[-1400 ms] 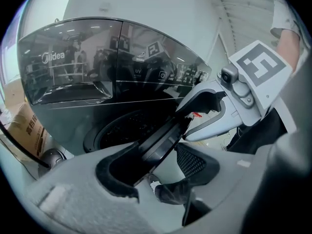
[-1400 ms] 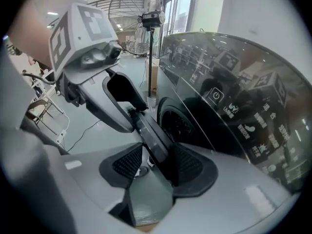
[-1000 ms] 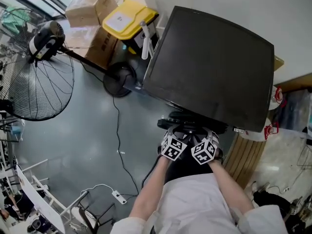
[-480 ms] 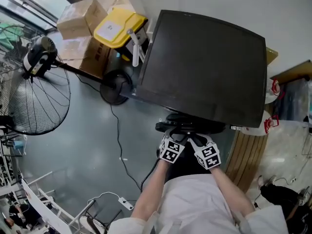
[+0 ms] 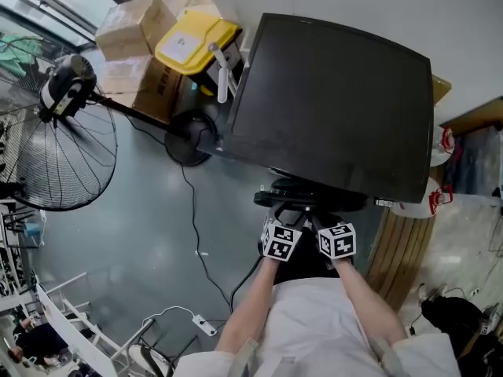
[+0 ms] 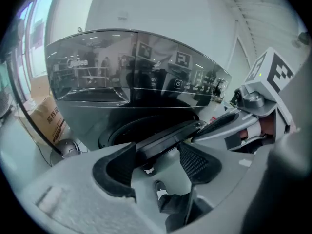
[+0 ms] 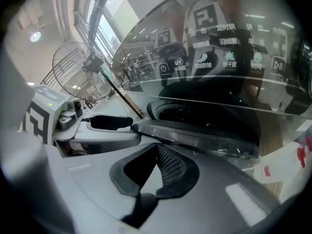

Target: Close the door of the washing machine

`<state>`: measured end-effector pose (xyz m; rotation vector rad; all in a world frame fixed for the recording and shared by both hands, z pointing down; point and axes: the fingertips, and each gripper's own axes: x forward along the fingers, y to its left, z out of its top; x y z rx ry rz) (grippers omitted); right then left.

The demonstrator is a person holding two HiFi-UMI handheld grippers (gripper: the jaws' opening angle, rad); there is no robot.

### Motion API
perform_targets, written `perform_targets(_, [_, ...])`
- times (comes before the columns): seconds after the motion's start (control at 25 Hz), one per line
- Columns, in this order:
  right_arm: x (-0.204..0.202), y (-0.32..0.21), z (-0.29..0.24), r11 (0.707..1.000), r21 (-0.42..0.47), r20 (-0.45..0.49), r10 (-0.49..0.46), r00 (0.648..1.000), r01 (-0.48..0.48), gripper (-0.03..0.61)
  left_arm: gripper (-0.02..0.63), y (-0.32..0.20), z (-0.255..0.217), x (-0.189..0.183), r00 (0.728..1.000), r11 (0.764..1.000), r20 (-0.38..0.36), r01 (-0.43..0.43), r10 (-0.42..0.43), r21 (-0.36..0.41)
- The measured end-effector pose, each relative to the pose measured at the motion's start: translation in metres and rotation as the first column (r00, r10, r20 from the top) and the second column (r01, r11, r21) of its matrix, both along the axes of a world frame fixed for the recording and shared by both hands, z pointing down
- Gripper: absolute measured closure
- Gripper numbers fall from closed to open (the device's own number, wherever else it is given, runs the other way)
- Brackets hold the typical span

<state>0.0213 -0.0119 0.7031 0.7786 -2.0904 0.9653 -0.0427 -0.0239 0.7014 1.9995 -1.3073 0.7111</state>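
The washer (image 5: 338, 108) fills the upper centre of the head view, its dark glossy top slanting toward the right. Its door (image 5: 310, 199) is open. It juts from the front as a dark rim at centre frame, just above both grippers.

The left gripper (image 6: 156, 160) has its jaws wide apart. In its own view the door's rim crosses the gap at the tips as a slanted band. It is not pinched between the pads, and I cannot tell whether the tips touch it. The right gripper (image 7: 157, 150) has just been closing, and its jaws now meet with nothing between them. The door lies just past its tips, running to the right edge of that view.

The floor (image 5: 149, 234) is smooth grey and takes up the left half of the head view. A large fan (image 5: 59, 144) on a round base stands at the left. Cardboard boxes (image 5: 134, 26) sit at the upper left, with a yellow lid (image 5: 196, 38) beside them against the washer's corner. A black cable (image 5: 192, 234) runs down the floor from the fan's base, and a white power strip (image 5: 196, 320) lies near the bottom. A slatted wood panel (image 5: 401, 258) lies right of the grippers. A pale wall (image 5: 354, 2) closes the top.
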Motion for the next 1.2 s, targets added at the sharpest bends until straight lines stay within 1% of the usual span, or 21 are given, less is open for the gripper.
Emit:
perform_targets(0.04, [0.001, -0.003, 0.0, 1.0, 0.005, 0.003, 0.009, 1.0, -0.009, 0.575, 0.336, 0.001, -0.001, -0.004, 0.999, 0.999, -0.008, 0.041, -0.041, -0.003])
perform_targets(0.08, [0.001, -0.007, -0.001, 1.0, 0.013, 0.003, 0.018, 1.0, -0.018, 0.575, 0.366, 0.002, -0.002, -0.009, 0.996, 0.996, -0.022, 0.083, -0.083, -0.01])
perform_targets(0.16, [0.004, -0.013, -0.001, 0.998, 0.018, 0.01, 0.055, 0.998, -0.056, 0.575, 0.388, 0.005, -0.001, -0.014, 0.988, 0.989, -0.061, 0.143, -0.145, -0.035])
perform_targets(0.24, [0.012, -0.018, -0.002, 0.993, 0.012, 0.018, 0.117, 0.993, -0.117, 0.575, 0.401, 0.009, 0.001, -0.014, 0.983, 0.985, -0.081, 0.162, -0.166, -0.056])
perform_targets(0.32, [0.023, -0.023, -0.003, 0.983, 0.008, 0.025, 0.183, 0.983, -0.183, 0.575, 0.437, 0.009, 0.002, -0.01, 0.98, 0.984, -0.097, 0.168, -0.173, -0.06])
perform_targets(0.4, [0.03, -0.03, -0.005, 0.969, 0.009, 0.034, 0.245, 0.969, -0.245, 0.575, 0.503, 0.005, 0.0, -0.007, 0.975, 0.982, -0.122, 0.179, -0.184, -0.053])
perform_targets(0.44, [0.032, -0.034, -0.006, 0.963, 0.014, 0.036, 0.269, 0.962, -0.27, 0.575, 0.518, 0.002, -0.001, -0.006, 0.973, 0.982, -0.132, 0.183, -0.189, -0.051])
perform_targets(0.56, [0.033, -0.04, -0.009, 0.947, 0.02, 0.046, 0.319, 0.947, -0.32, 0.575, 0.612, -0.004, -0.001, -0.005, 0.969, 0.978, -0.133, 0.202, -0.207, -0.053])
perform_targets(0.68, [0.034, -0.043, -0.01, 0.934, 0.007, 0.074, 0.357, 0.931, -0.358, 0.575, 0.612, -0.009, 0.0, -0.004, 0.965, 0.973, -0.129, 0.219, -0.226, -0.067])
perform_targets(0.96, [0.036, -0.05, -0.01, 0.92, 0.031, 0.082, 0.387, 0.918, -0.39, 0.575, 0.612, -0.028, 0.0, -0.002, 0.959, 0.968, -0.141, 0.241, -0.248, -0.065])
perform_targets(1.04, [0.035, -0.05, -0.01, 0.921, 0.039, 0.08, 0.383, 0.92, -0.387, 0.575, 0.612, -0.033, -0.001, -0.004, 0.957, 0.968, -0.147, 0.245, -0.251, -0.06])
perform_targets(1.2, [0.033, -0.047, -0.009, 0.94, 0.058, 0.085, 0.33, 0.94, -0.336, 0.575, 0.612, -0.034, 0.0, -0.004, 0.969, 0.978, -0.135, 0.201, -0.208, -0.062])
